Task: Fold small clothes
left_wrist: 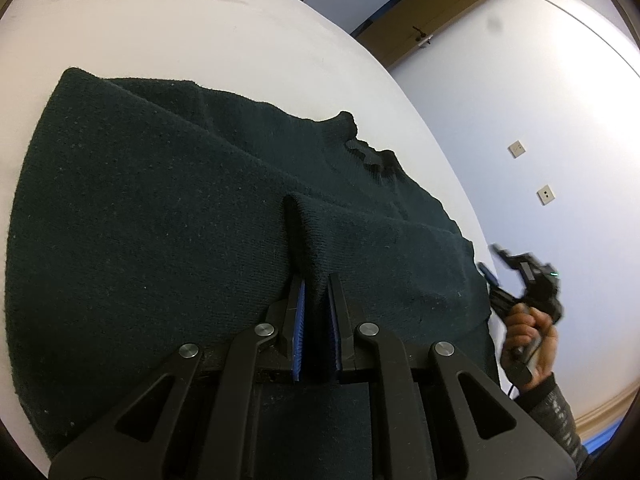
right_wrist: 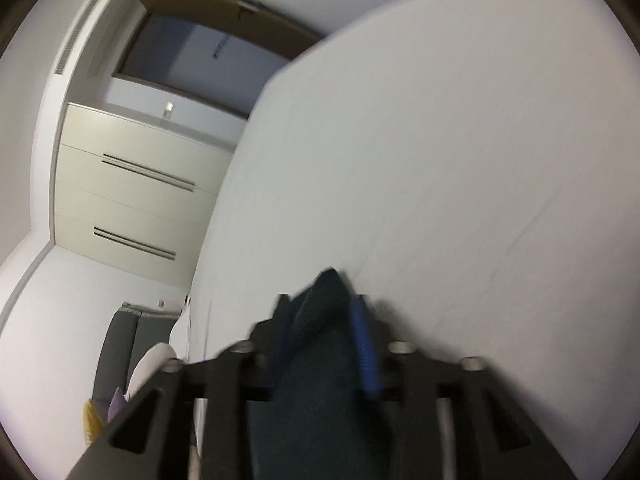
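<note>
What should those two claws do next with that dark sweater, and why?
Probably carry the pinched edge across and lay it down. The left claw and the right claw each grip a fold of the dark sweater, which lies partly bunched on the white surface, so the fold isn't finished.

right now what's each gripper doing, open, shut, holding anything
Left gripper: shut on a fold of the dark green sweater.
Right gripper: shut on the sweater's fabric, blurred by motion.
</note>
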